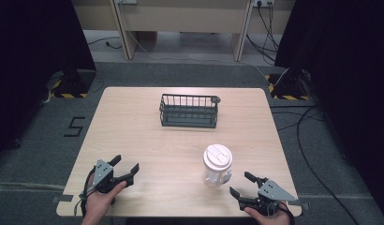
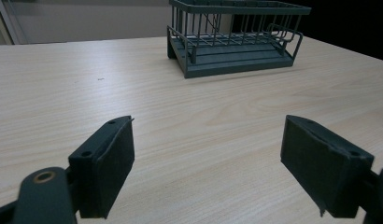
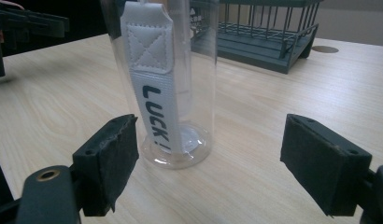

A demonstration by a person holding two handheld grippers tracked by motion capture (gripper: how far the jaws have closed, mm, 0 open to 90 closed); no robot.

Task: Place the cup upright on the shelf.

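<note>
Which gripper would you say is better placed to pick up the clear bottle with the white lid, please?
Right. The right gripper sits open just beside the bottle, jaws facing it in its own view. The left gripper is open too, but farther across the table.

My high view looks forward and down over the pale wooden table (image 1: 148, 140). Both gripper views sit low near its surface, each facing the dark wire rack (image 2: 234, 39) they share.
</note>
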